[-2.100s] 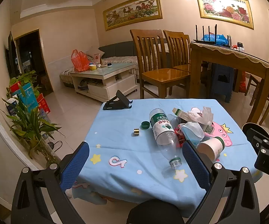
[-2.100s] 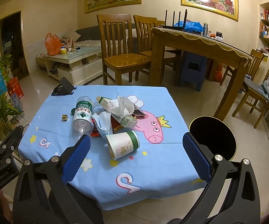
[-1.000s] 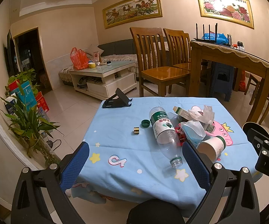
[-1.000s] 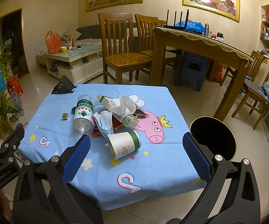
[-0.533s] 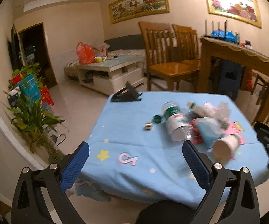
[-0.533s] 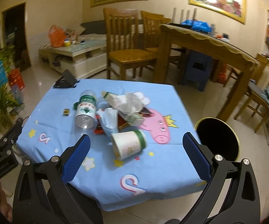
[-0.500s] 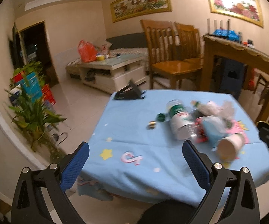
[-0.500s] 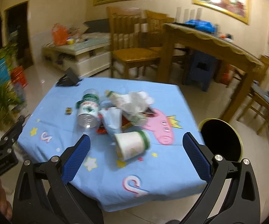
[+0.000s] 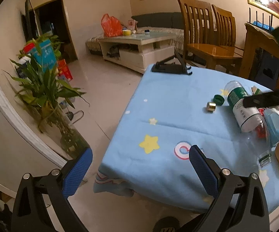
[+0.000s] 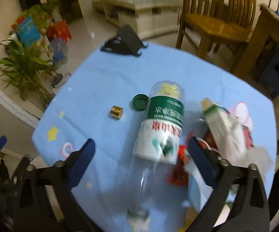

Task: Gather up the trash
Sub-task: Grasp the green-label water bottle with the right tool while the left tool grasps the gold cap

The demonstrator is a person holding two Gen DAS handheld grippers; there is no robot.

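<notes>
Now the right gripper (image 10: 141,158) descends, jaws closing around the plastic bottle (image 10: 162,127) lying on the worktop (image 10: 104,81), not yet pinching; next comes a firm squeeze. Left gripper (image 9: 139,172) hangs spread, empty.

Trash on the table (image 10: 100,81)

A bottle (image 10: 162,123) lies mid-table, a cap (image 10: 139,101) and a small metal cylinder (image 10: 116,112) to its left, a carton (image 10: 224,127) to its right, and a phone stand (image 10: 124,43) at the far edge.
</notes>
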